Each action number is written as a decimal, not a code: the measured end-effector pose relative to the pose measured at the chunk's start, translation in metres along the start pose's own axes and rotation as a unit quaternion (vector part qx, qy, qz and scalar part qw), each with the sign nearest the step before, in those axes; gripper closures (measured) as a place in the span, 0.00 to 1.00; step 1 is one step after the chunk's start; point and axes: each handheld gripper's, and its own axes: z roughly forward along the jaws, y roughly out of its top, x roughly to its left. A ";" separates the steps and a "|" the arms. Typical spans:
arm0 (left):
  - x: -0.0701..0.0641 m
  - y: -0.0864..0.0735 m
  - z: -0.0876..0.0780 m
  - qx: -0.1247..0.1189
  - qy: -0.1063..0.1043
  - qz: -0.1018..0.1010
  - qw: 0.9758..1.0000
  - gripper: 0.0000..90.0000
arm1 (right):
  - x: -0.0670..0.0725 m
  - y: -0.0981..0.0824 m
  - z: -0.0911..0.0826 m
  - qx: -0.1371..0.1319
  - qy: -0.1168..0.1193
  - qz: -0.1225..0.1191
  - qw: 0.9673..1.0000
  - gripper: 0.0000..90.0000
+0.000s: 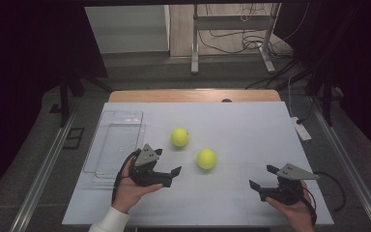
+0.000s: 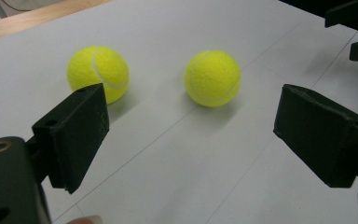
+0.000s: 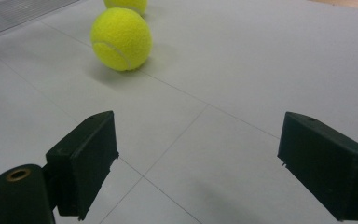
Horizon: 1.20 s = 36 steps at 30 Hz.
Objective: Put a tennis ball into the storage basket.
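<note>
Tennis balls are what we're after here, two of them sitting loose near the middle of the bench, so let's work down from the biggest thing. That pale bench top carries everything, and the clear tray lies flat along its left edge, beside our left hand; to us it looks like the place the balls are meant to go, which would explain why it sits within easy reach of that side. Next, the nearer ball rests toward the front of the bench, the farther ball just behind it and closer to the tray, the two apart and not touching.

Now our left gripper hovers at the front-left, jaws spread wide with nothing between them, aimed at the balls. Our right gripper waits at the front-right corner, jaws also wide and empty.

From the left gripper view we catch the white seam on the farther ball and see the nearer ball framed between our jaws. Our right gripper view adds the ribbed tray.
</note>
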 end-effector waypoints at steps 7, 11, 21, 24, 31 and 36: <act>-0.004 0.005 0.006 0.000 -0.005 0.009 1.000 0.12 | 0.000 0.000 0.001 0.003 -0.002 -0.002 1.000 0.14; -0.006 0.008 0.010 0.001 -0.008 0.013 1.000 0.12 | 0.000 0.000 0.001 0.003 -0.002 -0.003 1.000 0.14; -0.009 0.014 0.020 0.004 -0.011 0.016 1.000 0.12 | 0.000 0.000 0.001 0.005 -0.002 -0.004 1.000 0.14; -0.011 0.016 0.022 0.007 -0.012 0.021 1.000 0.12 | 0.000 0.000 0.001 0.006 -0.003 -0.004 1.000 0.14; -0.015 0.020 0.030 0.013 -0.015 0.033 0.999 0.12 | 0.000 0.000 0.001 0.006 -0.004 -0.004 1.000 0.14; -0.017 0.022 0.035 0.017 -0.018 0.037 0.999 0.12 | 0.000 0.000 0.002 0.005 -0.003 -0.004 1.000 0.14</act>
